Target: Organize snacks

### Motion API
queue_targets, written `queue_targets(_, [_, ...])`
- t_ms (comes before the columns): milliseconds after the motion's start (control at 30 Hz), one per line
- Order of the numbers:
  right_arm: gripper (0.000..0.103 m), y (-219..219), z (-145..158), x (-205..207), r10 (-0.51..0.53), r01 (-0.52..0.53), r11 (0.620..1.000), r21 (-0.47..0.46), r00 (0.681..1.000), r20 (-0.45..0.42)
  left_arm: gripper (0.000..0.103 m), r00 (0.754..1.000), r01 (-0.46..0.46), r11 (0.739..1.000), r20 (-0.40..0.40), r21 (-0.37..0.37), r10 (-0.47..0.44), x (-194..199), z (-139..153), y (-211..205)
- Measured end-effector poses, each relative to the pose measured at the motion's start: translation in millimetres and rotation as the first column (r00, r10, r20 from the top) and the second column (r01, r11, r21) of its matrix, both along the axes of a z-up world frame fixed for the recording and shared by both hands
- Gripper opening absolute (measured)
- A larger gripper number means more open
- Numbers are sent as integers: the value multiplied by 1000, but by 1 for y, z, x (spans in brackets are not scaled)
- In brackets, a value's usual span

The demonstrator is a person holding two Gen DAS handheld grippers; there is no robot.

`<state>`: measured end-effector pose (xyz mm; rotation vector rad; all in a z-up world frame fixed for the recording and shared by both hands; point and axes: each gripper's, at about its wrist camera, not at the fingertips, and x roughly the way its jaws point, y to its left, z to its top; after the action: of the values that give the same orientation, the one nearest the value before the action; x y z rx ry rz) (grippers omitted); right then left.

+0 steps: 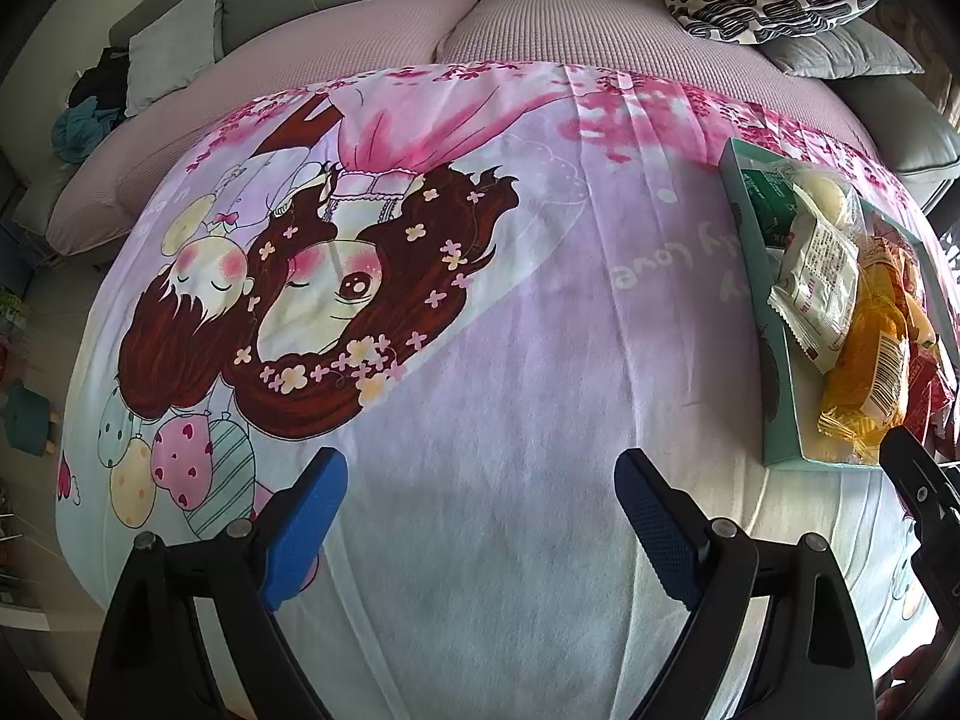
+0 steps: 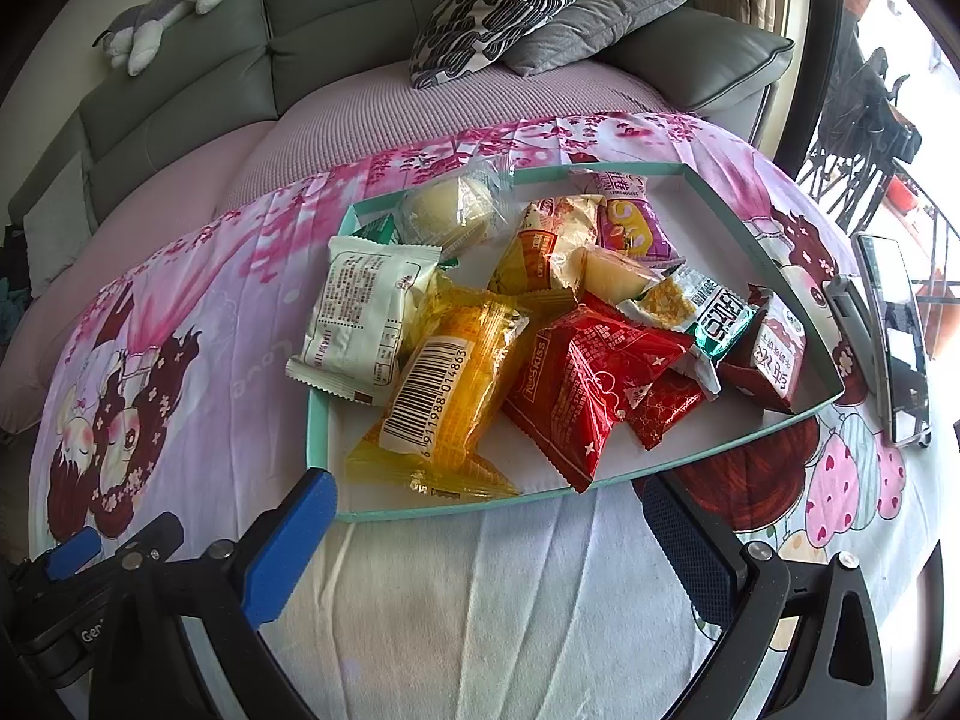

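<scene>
A shallow teal-rimmed tray lies on the cartoon-print cloth and holds several snack packets. Among them are a yellow packet with a barcode, a white one, a red one and a clear-wrapped bun. My right gripper stands open just short of the tray's near rim, with nothing between its blue pads. My left gripper is open over bare cloth to the left of the tray. One black finger of the right gripper shows at the tray's near corner.
A phone on a stand sits on the cloth right of the tray. Behind the table is a grey sofa with a patterned cushion, a grey cushion and a plush toy. A small stool stands on the floor at left.
</scene>
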<state>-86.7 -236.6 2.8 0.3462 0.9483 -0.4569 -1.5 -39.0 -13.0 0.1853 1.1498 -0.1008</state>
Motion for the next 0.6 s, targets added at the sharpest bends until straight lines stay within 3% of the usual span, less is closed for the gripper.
queue_targets(600, [103,0,-1,0,0,0,1000,2,1000,-1,91,1000,-16,1000,0,11,16,1,0,0])
